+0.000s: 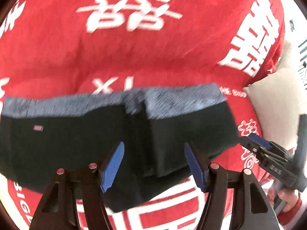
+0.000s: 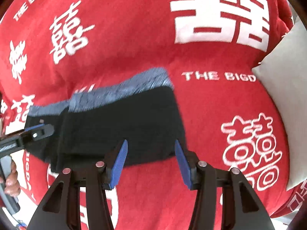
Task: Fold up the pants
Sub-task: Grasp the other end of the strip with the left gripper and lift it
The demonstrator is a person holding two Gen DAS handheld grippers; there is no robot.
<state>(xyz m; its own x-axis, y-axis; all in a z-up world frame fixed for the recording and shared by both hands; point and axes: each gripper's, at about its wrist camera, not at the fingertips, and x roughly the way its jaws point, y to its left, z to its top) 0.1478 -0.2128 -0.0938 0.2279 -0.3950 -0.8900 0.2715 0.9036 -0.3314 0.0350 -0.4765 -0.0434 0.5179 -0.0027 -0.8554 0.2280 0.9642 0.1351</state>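
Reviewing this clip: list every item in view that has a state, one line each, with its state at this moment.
pants: folded into a flat stack on the red blanket, grey waistband along the far edge, held by neither gripper.
left gripper: open, nothing between its pads, above the pants.
right gripper: open, empty, over the near edge of the pants.
cream pillow: lying on the blanket, to the right of the pants.

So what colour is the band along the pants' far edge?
Grey-blue band on black pants; clearest in the left wrist view.

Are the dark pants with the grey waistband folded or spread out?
Folded: the dark pants lie in a compact stack with layered edges on the red blanket.
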